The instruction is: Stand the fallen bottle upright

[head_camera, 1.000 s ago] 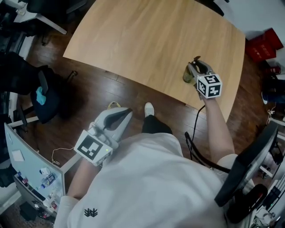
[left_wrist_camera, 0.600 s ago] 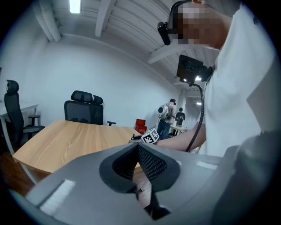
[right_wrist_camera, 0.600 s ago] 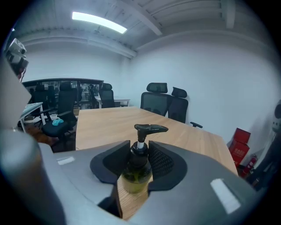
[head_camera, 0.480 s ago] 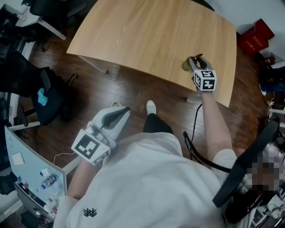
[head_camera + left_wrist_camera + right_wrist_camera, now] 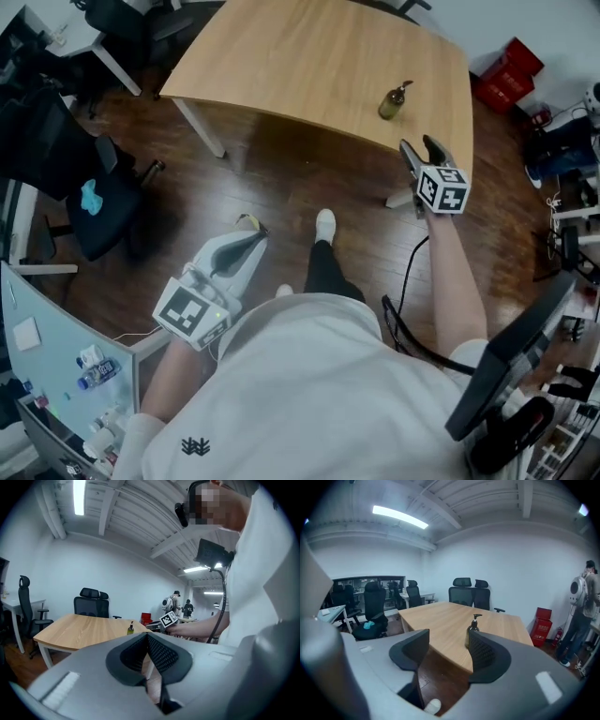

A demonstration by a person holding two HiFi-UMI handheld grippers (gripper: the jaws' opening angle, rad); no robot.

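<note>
A small dark-green pump bottle (image 5: 393,101) stands upright near the front right corner of the wooden table (image 5: 309,56). My right gripper (image 5: 419,150) is open and empty. It hangs over the floor, off the table's edge and short of the bottle. In the right gripper view the bottle (image 5: 472,629) shows well beyond the open right gripper (image 5: 446,644), just inside the right finger (image 5: 487,656). My left gripper (image 5: 251,246) is shut on nothing, low by my body. The left gripper view shows that shut gripper (image 5: 146,641) and the bottle (image 5: 131,628) far off.
Dark wood floor lies between me and the table. A black office chair (image 5: 84,187) with a teal thing on it stands left. Red boxes (image 5: 511,70) sit past the table's right end. Two black chairs (image 5: 469,590) stand behind the table. People (image 5: 178,604) stand far back.
My right gripper has opened, let go of the bottle and drawn back off the table edge. The bottle stays upright on the table. The left gripper remains shut.
</note>
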